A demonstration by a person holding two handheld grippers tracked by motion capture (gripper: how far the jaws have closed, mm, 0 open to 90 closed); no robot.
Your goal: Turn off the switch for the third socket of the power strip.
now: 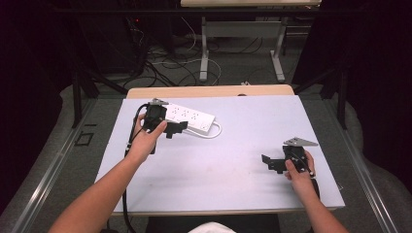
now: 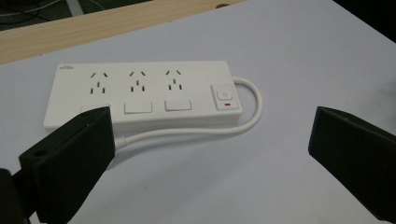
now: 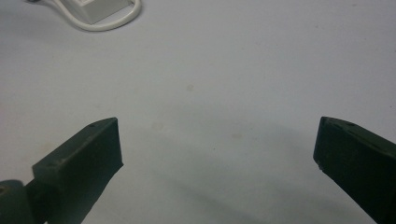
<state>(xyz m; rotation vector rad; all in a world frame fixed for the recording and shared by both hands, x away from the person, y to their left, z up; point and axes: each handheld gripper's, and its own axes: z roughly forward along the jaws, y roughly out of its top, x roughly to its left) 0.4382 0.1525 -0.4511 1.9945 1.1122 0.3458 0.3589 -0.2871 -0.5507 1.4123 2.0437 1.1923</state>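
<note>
Flat white rectangular power strip [image 2: 140,93]

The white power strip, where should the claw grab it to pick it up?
Probably across the short width of the power strip, near its middle, coming down from above. It lies flat on the table, long and thin, so its long edges fit between the left claw's open jaws. Stay off the cable looping along the near edge.

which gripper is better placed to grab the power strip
Left. The left gripper hangs open right beside the power strip, facing it; the right gripper is open far across the table.
</note>
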